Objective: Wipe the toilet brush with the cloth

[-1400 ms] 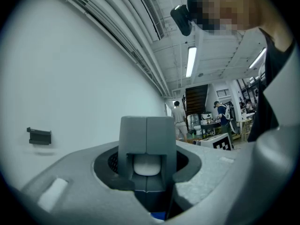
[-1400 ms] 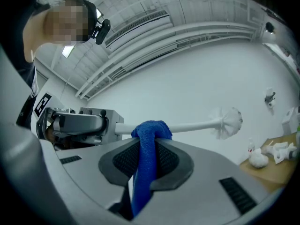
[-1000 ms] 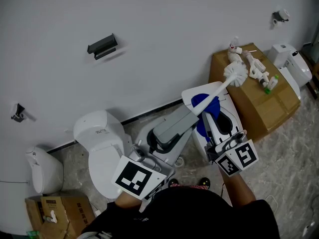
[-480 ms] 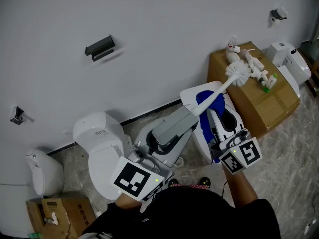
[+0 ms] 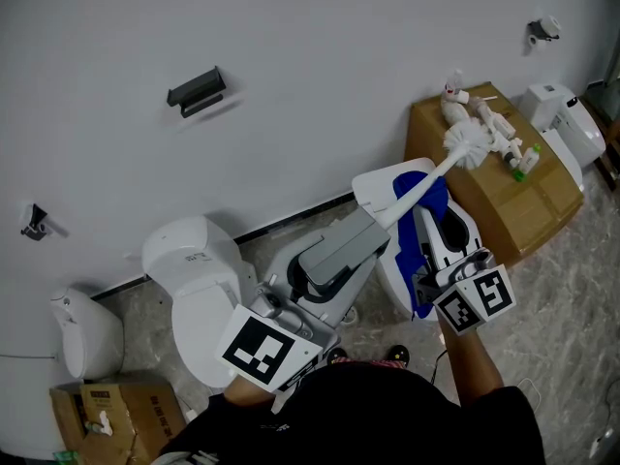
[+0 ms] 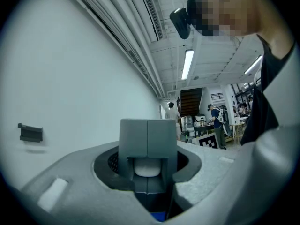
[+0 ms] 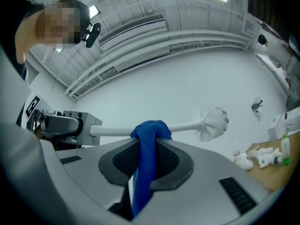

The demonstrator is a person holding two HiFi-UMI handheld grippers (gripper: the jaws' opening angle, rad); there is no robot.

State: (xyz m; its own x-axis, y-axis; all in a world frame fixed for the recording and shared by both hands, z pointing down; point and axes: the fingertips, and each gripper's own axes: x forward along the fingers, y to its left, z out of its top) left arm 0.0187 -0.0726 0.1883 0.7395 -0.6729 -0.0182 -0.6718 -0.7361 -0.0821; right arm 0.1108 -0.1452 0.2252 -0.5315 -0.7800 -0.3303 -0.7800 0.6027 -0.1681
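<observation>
Brush held out in the air, cloth folded over its shaft

The left claw [image 6: 147, 142] is pressed shut on the handle end of the toilet brush [image 5: 465, 144]. The right claw [image 7: 149, 143] pinches the blue cloth [image 5: 432, 200], which drapes over the shaft between the left claw and the bristle head. That head hangs above the cardboard box [image 5: 496, 213] at its wall-side corner, near the bottles [image 5: 506, 136] and clear of the wall [image 5: 291, 66], with open air around the shaft.
</observation>
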